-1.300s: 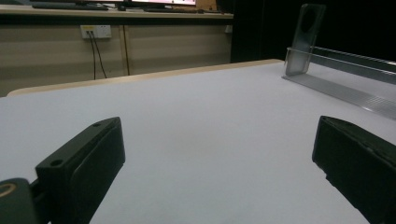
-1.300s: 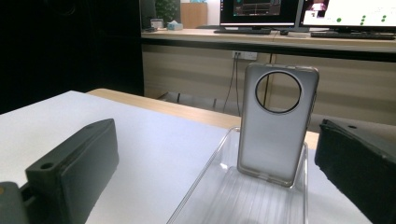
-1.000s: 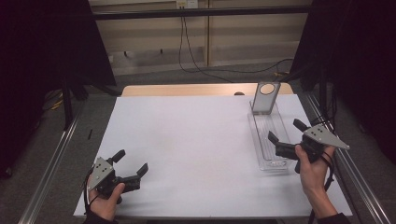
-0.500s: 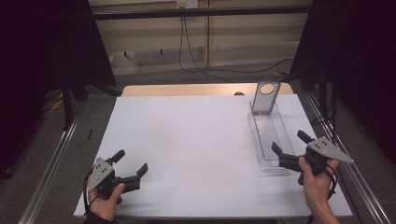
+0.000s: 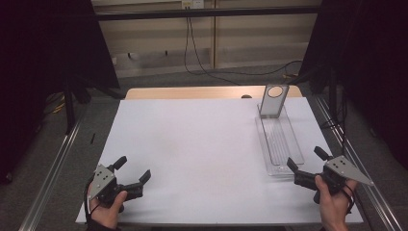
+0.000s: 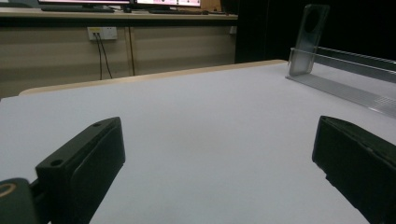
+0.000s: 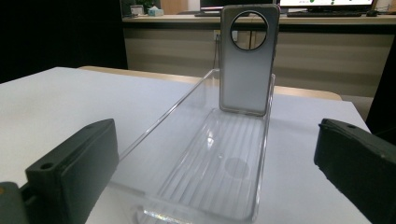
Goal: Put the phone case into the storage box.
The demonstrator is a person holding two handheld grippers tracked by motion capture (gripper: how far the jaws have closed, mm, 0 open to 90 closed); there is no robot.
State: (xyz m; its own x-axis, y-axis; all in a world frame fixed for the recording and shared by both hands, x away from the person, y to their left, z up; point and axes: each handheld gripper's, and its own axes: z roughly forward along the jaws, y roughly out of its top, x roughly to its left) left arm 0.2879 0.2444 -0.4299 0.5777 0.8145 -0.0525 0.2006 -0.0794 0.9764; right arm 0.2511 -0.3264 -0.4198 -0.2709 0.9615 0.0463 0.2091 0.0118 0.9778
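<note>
- The clear tray (image 5: 280,144) is our landmark: it lies along the right side of the white table (image 5: 202,144), and the phone case (image 5: 273,100) stands upright at its far end.
- The right gripper (image 5: 308,162) sits just beyond the tray's near end, jaws spread wide, nothing between them.
- From the right gripper view, the case (image 7: 246,60) stands straight ahead, well apart from the jaws, leaning on the tray's back wall or so it seems through the clear plastic.
- The left gripper (image 5: 131,172) rests far to the left of the tray, jaws spread, holding nothing.
- My read: the case is standing in place; no grasp made.
</note>
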